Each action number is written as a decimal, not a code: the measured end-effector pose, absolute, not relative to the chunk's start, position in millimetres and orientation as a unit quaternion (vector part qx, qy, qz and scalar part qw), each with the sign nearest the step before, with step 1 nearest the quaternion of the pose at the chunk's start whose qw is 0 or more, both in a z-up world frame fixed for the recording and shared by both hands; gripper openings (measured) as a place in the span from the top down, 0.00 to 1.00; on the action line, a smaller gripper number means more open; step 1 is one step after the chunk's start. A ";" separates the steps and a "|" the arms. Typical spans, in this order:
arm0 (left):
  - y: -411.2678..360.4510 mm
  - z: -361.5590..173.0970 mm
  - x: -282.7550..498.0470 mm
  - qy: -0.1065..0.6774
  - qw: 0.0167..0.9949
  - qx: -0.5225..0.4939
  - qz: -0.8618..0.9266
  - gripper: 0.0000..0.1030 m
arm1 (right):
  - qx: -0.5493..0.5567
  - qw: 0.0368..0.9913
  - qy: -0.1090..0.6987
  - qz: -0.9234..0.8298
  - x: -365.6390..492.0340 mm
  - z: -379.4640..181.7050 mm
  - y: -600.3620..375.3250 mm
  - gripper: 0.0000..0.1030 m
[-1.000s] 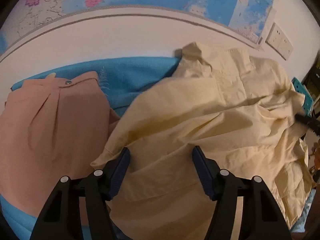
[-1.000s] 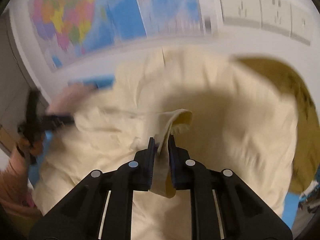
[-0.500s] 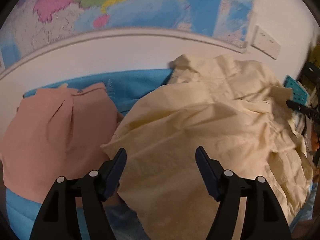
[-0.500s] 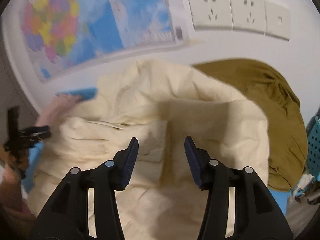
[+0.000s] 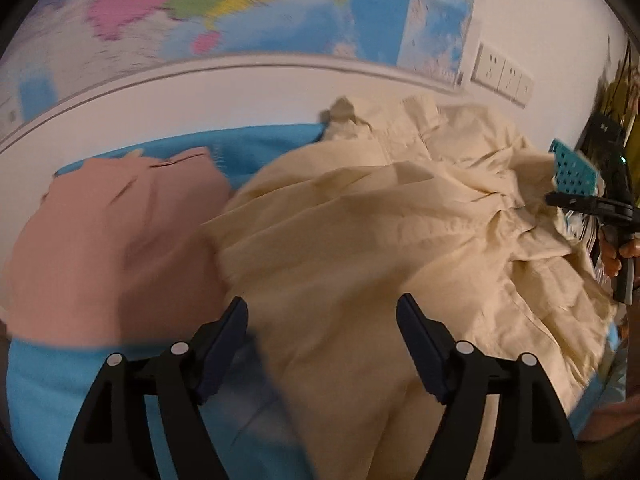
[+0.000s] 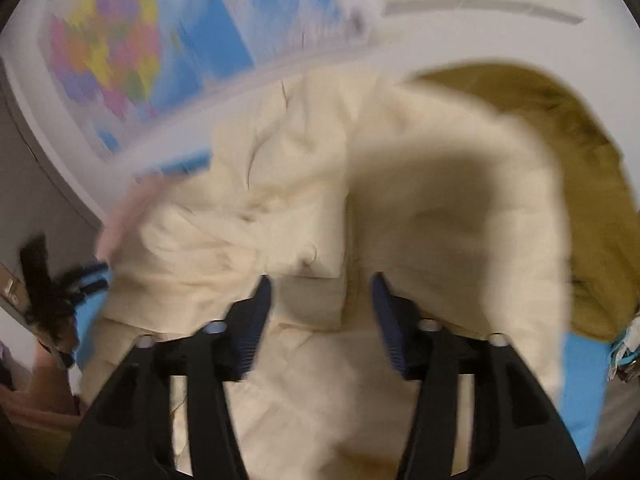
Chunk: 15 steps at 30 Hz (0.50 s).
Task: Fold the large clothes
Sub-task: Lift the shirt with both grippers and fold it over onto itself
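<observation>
Across the middle of both views we see the big yellow shirt [image 5: 360, 240] lying crumpled on the blue sheet [image 5: 48, 392]. Our left gripper [image 5: 322, 316] and right gripper [image 6: 320, 292] are both spread wide over it, holding nothing. At the left lies a pink cloth [image 5: 112, 248]. At the upper right of the right view sits a brown cloth [image 6: 580, 168].

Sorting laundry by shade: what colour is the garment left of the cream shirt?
Dusty pink garment, clearest in the left wrist view.
</observation>
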<state>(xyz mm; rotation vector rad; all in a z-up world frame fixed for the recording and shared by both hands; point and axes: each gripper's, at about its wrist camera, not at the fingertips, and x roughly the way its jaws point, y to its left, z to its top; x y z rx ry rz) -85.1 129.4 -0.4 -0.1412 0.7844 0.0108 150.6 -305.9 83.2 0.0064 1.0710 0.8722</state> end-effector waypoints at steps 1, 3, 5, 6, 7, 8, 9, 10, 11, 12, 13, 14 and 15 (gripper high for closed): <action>134.3 1.2 -98.1 0.377 0.923 -0.077 0.004 0.27 | 0.005 0.780 0.486 0.394 147.7 89.9 -317.4 0.35; 142.1 -0.9 -121.0 0.374 0.921 -0.104 -0.006 0.26 | 0.024 0.791 0.482 0.377 140.4 99.2 -354.4 0.30; 147.1 -8.5 -138.9 0.383 0.915 -0.128 -0.005 0.26 | 0.042 0.788 0.496 0.361 134.0 95.1 -376.6 0.24; 147.9 -13.1 -145.7 0.390 0.911 -0.133 -0.006 0.25 | 0.048 0.785 0.506 0.353 129.6 87.6 -390.3 0.24; 148.1 -19.7 -151.9 0.398 0.907 -0.138 -0.007 0.25 | 0.050 0.783 0.519 0.339 122.7 78.9 -404.6 0.23; 148.1 -25.0 -155.8 0.405 0.902 -0.146 -0.008 0.25 | 0.055 0.779 0.530 0.329 115.1 69.5 -411.1 0.21; 148.0 -31.1 -159.9 0.413 0.897 -0.158 -0.014 0.25 | 0.068 0.773 0.545 0.319 108.4 58.2 -424.6 0.20; 147.2 -38.8 -165.5 0.420 0.889 -0.180 -0.027 0.25 | 0.082 0.766 0.554 0.315 103.2 52.0 -434.2 0.19; 146.6 -42.5 -168.0 0.421 0.886 -0.190 -0.032 0.25 | 0.100 0.756 0.564 0.316 98.7 44.7 -443.6 0.19; 144.1 -48.4 -172.2 0.425 0.880 -0.208 -0.042 0.25 | 0.122 0.746 0.572 0.319 92.6 37.0 -450.3 0.19; 141.0 -52.8 -176.0 0.427 0.876 -0.218 -0.054 0.24 | 0.143 0.734 0.578 0.326 86.3 30.1 -457.1 0.19; 137.0 -56.6 -179.1 0.427 0.871 -0.231 -0.073 0.24 | 0.153 0.726 0.582 0.333 80.9 26.2 -462.2 0.19; 133.4 -59.1 -181.0 0.428 0.868 -0.237 -0.080 0.23 | 0.157 0.721 0.585 0.337 74.7 22.8 -462.8 0.19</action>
